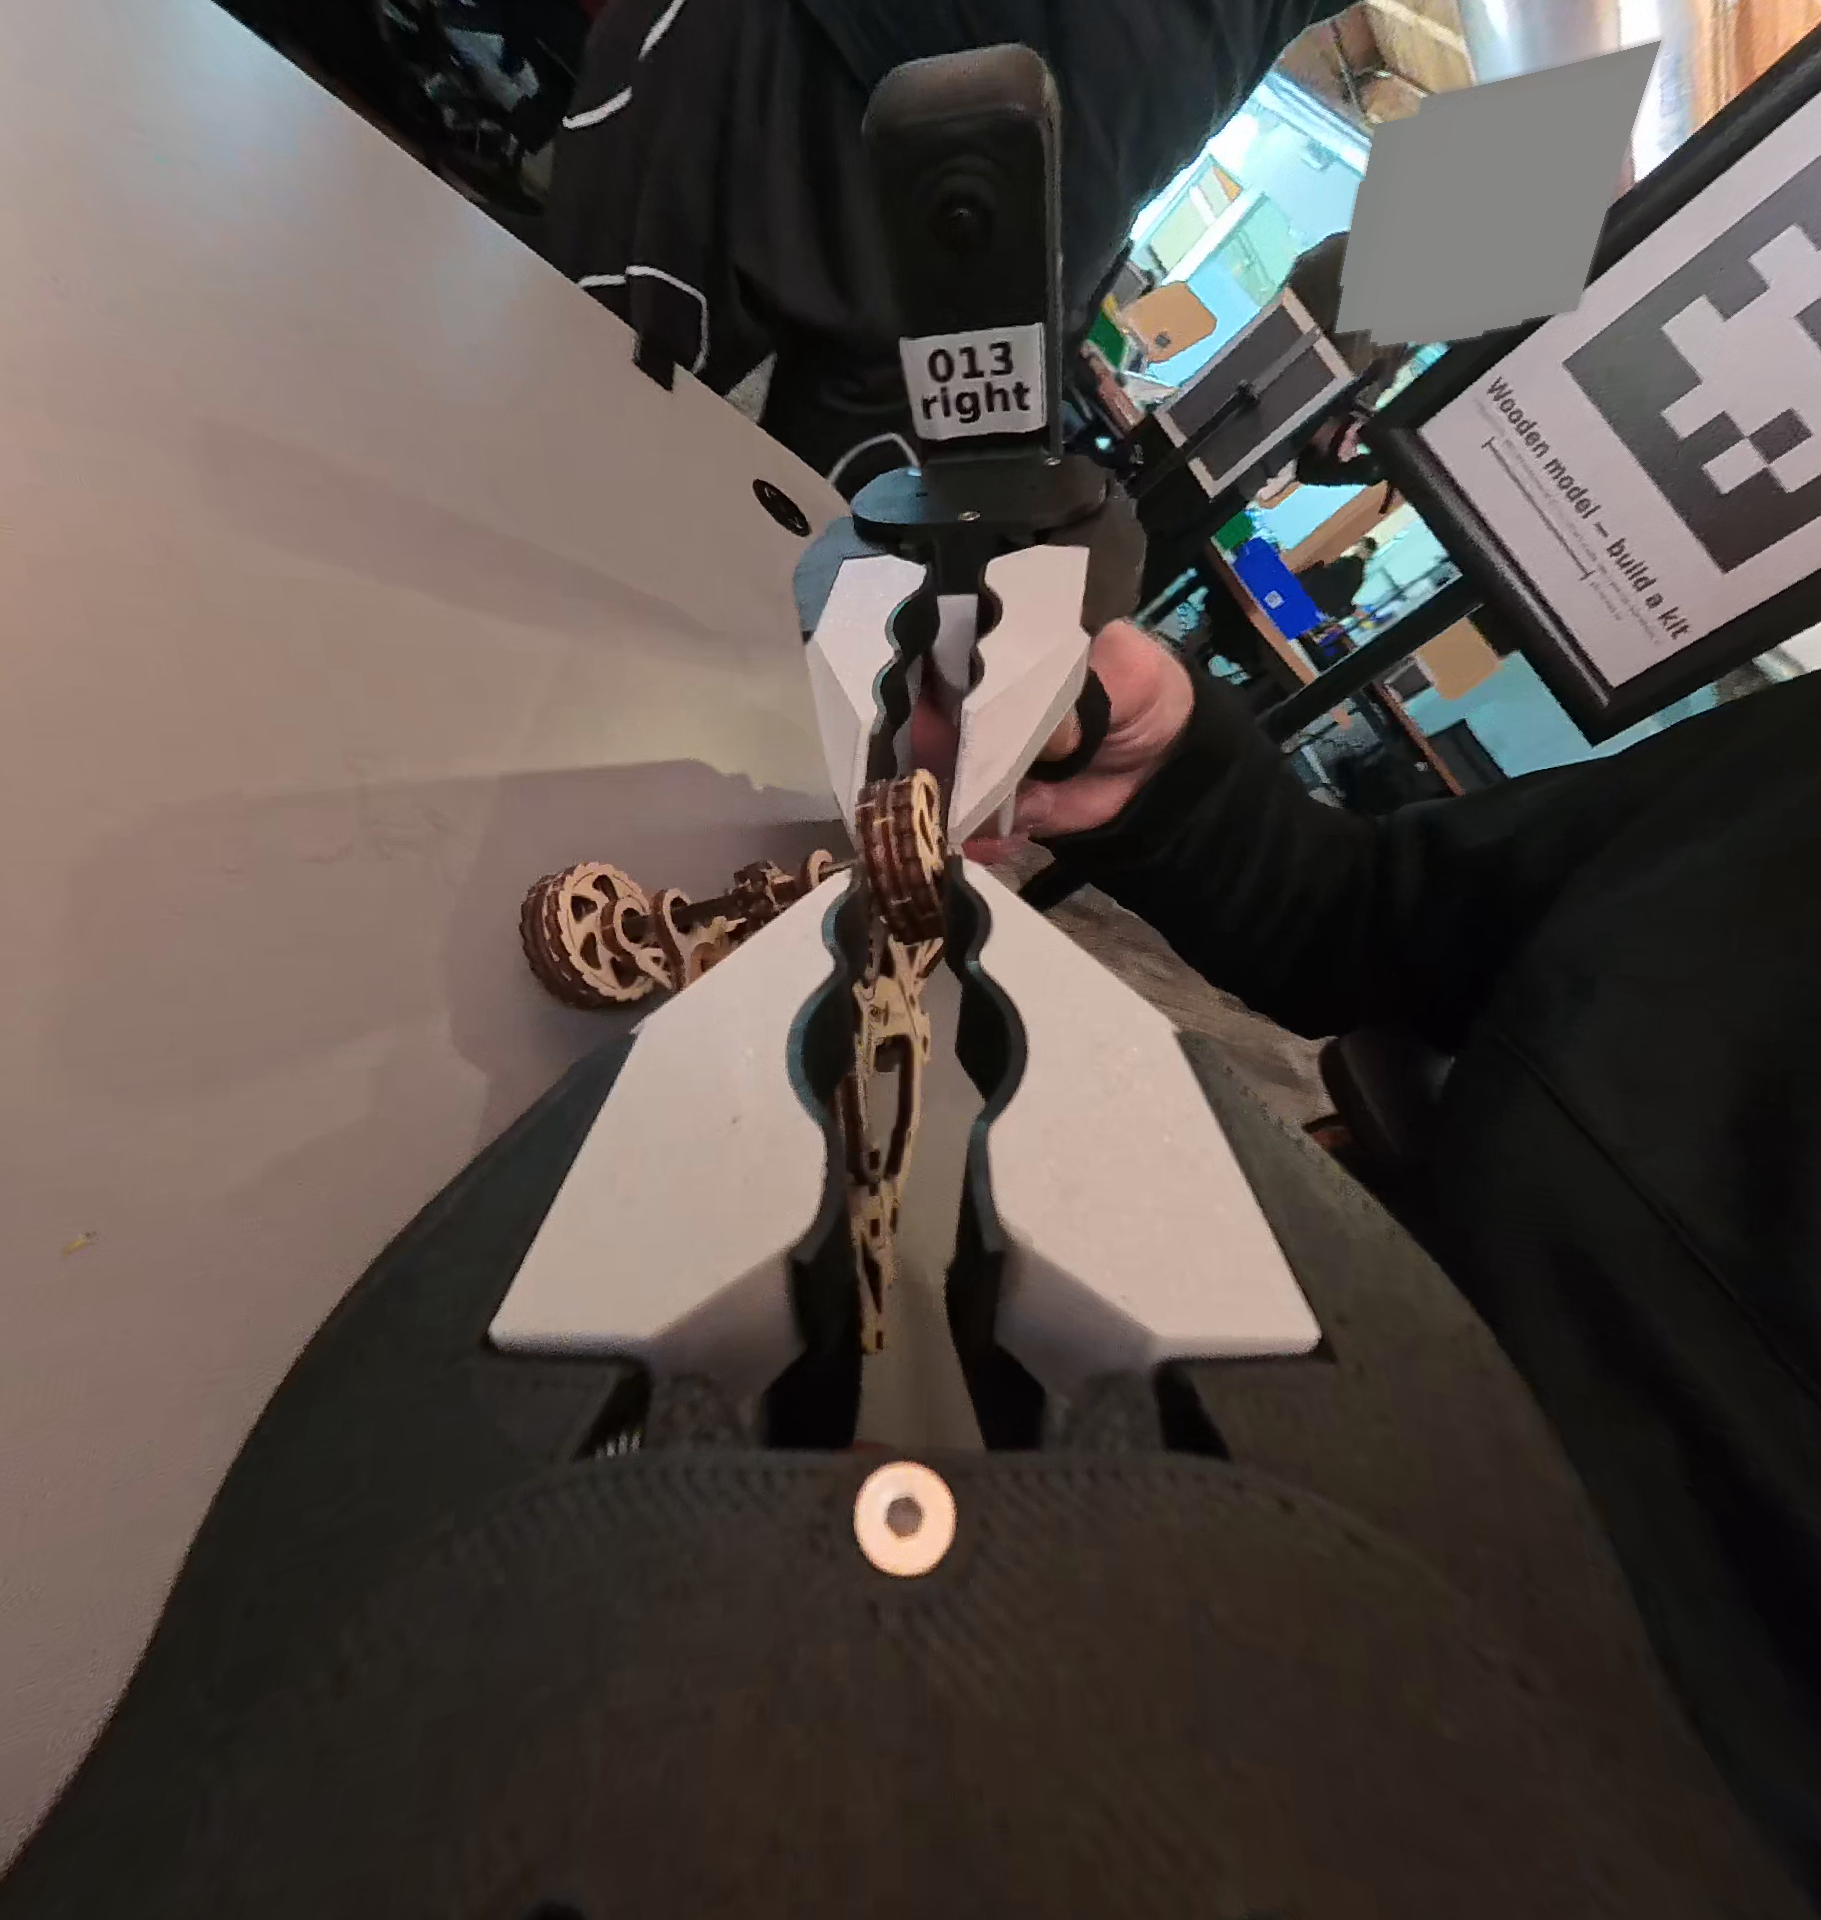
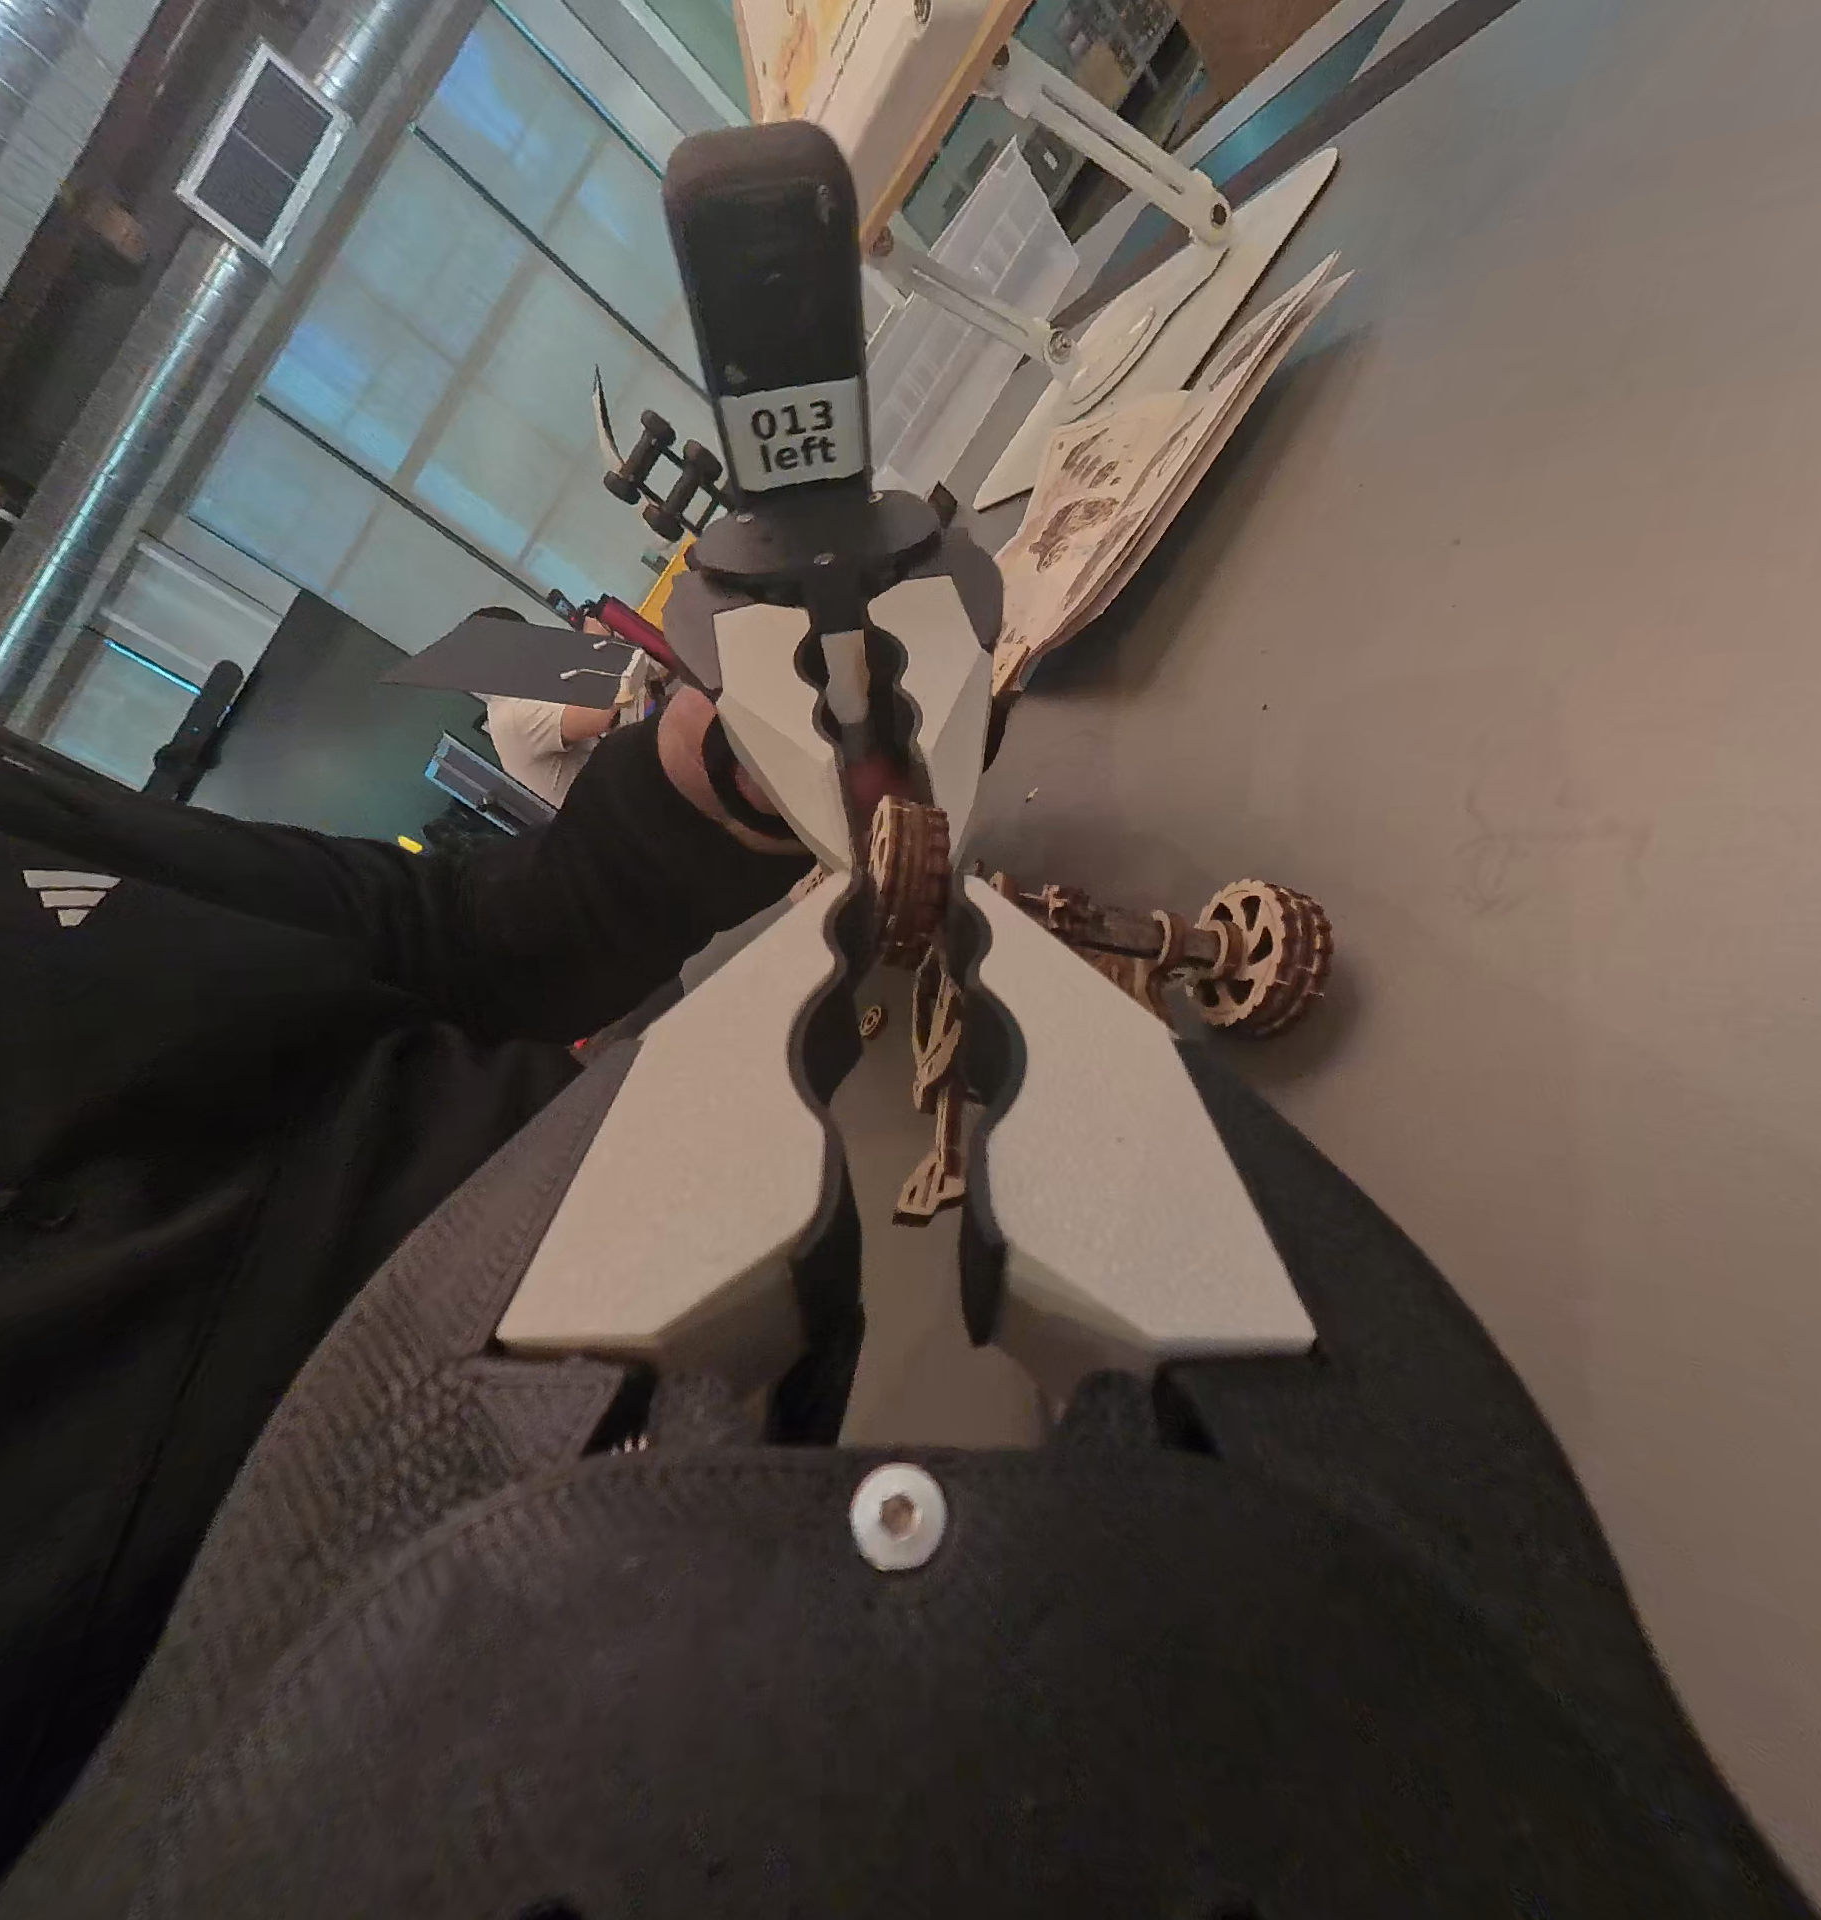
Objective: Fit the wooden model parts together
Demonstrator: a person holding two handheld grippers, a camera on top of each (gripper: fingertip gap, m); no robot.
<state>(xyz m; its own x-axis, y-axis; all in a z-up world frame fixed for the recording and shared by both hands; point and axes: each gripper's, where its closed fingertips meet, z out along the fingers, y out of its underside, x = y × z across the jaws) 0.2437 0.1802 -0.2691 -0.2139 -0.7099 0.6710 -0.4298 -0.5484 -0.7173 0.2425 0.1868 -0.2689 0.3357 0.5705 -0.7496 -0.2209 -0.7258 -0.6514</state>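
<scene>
Mid-fit above the desk (image 2: 1612,623): wooden wheel (image 1: 901,857) pinched between left hand-held gripper (image 1: 901,904), clamped on flat wooden frame (image 1: 880,1132), and right hand-held gripper (image 2: 906,914); likely needing straight push.

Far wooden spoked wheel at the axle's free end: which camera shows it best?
The right wrist view: the far wooden spoked wheel lies unobstructed on the grey table, spokes and toothed tread clear. The left wrist view shows the wheel too, but beside the left gripper's white finger, in shadow.
</scene>
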